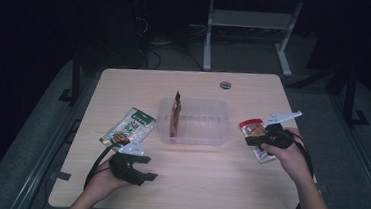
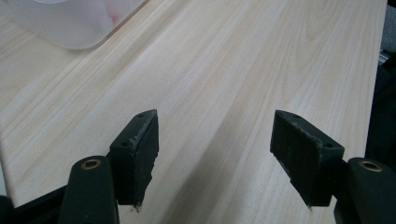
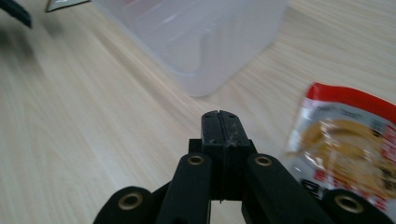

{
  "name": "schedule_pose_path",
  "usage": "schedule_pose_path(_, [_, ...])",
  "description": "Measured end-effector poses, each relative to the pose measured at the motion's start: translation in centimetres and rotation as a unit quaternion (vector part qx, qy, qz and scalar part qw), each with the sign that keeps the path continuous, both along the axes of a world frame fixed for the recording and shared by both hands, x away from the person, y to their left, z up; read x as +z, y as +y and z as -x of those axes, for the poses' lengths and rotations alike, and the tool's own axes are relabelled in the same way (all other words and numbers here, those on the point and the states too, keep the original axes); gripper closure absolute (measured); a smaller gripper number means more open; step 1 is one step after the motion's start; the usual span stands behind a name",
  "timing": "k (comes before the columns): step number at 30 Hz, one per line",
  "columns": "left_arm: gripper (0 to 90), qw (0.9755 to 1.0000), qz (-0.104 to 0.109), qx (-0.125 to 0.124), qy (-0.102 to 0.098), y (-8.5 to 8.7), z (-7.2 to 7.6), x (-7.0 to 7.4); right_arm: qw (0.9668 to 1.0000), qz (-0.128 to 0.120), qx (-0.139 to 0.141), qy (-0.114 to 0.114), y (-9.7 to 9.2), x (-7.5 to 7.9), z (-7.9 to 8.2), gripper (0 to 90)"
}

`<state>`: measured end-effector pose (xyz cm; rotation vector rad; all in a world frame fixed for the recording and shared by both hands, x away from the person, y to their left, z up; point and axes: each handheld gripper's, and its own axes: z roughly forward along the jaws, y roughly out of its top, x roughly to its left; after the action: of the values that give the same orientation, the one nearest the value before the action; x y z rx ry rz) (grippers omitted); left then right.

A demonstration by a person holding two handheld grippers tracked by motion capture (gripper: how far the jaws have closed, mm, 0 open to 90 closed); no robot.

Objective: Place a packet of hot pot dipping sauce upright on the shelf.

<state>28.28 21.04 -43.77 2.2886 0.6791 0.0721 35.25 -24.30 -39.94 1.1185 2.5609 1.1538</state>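
The red-topped clear food pouch with yellowish contents (image 1: 257, 137) lies flat near the right edge of the bench (image 1: 192, 185), about halfway along it. The right gripper (image 1: 257, 134) sits directly over this pouch in the high view; in the right gripper view the pouch (image 3: 345, 149) lies just beside the jaw tips, on their right, and whether the jaws touch it cannot be told.

A clear rectangular plastic tub (image 1: 193, 120) stands at the middle of the bench, between the two hands, with a dark red pouch (image 1: 175, 114) standing upright on edge against its left wall. The tub's rounded corner (image 3: 205, 51) rises just ahead of the right gripper, with bare wood between them. A green and white printed pouch (image 1: 129, 126) lies flat to the left of the tub, towards the left edge of the bench, and the left gripper (image 1: 141, 167) rests just nearer the front edge than it. A round grey cap (image 1: 225, 85) is set into the bench near its far edge.

The right gripper's jaws are pressed fully together with nothing between them. The left gripper (image 2: 215, 154) has its jaws spread wide over bare wood, holding nothing.
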Motion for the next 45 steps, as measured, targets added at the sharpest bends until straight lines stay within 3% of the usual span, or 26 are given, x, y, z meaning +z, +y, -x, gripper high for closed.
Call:
schedule_pose_path(10, [32.2, 0.9999, -0.002, -0.009, 0.004, -0.3, -0.1, -0.2, 0.9984, 0.032, -0.044, 0.015, -2.8, -1.2, -1.1, 90.0])
schedule_pose_path(21, [32.2, 0.9999, 0.001, -0.014, 0.008, -0.8, -0.2, -0.4, 0.9932, 0.062, -0.09, 0.039, -5.2, -3.2, -2.4, 90.0])
schedule_pose_path(27, [32.2, 0.9998, -0.002, -0.016, 0.011, -1.0, -0.3, -0.5, 0.991, 0.071, -0.105, 0.043, -5.3, -4.1, -3.2, 90.0])
schedule_pose_path(34, [32.2, 0.9998, -0.004, -0.017, 0.011, -1.2, -0.4, -0.6, 0.991, 0.058, -0.117, 0.029, -4.5, -4.0, -4.8, 90.0])
schedule_pose_path(45, [32.2, 0.9997, -0.006, -0.017, 0.017, -1.2, -0.5, -0.8, 0.9884, 0.086, -0.121, 0.033, -3.3, -5.1, -6.8, 90.0])
